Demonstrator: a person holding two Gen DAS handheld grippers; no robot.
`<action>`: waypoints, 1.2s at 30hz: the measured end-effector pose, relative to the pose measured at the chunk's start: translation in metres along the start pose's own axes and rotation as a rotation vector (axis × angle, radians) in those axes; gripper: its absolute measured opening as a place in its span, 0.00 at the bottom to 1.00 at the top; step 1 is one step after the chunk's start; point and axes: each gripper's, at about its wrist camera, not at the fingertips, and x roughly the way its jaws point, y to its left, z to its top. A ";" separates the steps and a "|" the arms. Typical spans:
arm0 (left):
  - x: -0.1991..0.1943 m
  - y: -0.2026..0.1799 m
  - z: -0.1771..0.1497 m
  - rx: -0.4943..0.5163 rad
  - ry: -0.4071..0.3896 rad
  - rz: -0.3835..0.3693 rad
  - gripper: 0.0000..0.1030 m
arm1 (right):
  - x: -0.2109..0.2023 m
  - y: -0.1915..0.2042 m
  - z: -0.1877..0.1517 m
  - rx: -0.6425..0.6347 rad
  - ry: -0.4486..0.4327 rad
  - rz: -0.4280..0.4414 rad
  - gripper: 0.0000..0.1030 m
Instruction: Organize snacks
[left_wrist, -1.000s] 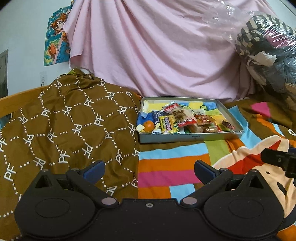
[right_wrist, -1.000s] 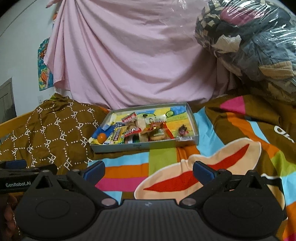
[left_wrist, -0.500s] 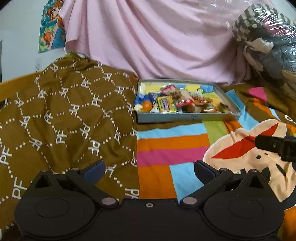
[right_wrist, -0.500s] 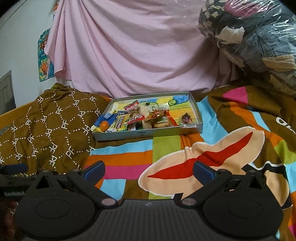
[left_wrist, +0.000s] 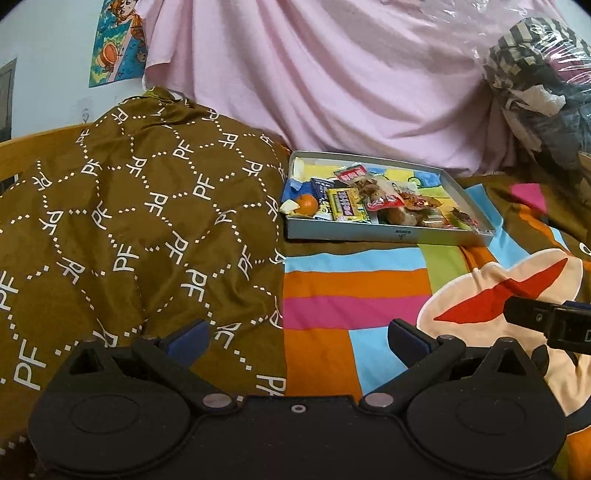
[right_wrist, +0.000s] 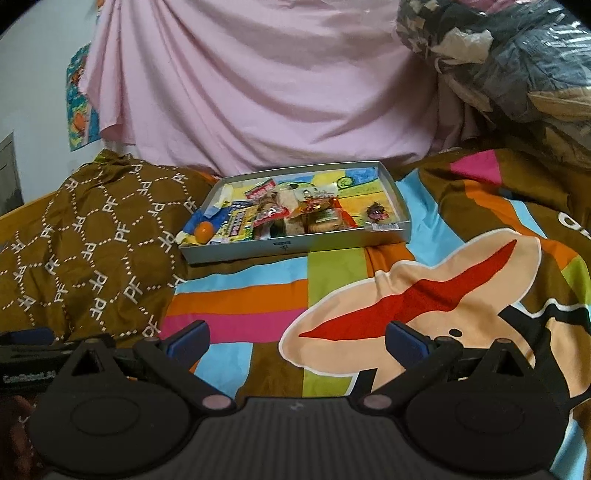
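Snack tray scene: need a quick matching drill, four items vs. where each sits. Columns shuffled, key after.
Items:
1. orange
2. tray
3. brown PF-print cloth
4. pink sheet

Places:
A. hanging behind the tray
B. left of the tray
C. inside the tray, near-left corner
D. on the striped blanket

Pairs: 1-C, 2-D, 3-B, 4-A

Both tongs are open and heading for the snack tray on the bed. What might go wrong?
1. The tray sits on soft, rumpled bedding, so a push may tip it.
2. The wrappers overlap in a pile; the right tongs may pinch two.
3. The orange could roll if nudged.
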 end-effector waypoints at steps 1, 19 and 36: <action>0.001 0.000 0.000 0.003 -0.003 0.001 0.99 | 0.002 0.000 0.000 0.003 0.006 -0.002 1.00; 0.011 0.001 -0.003 -0.017 0.034 -0.012 0.99 | 0.016 0.002 -0.005 0.013 0.052 0.006 1.00; 0.013 -0.003 -0.006 0.004 0.044 -0.004 0.99 | 0.018 0.001 -0.006 0.015 0.065 -0.002 1.00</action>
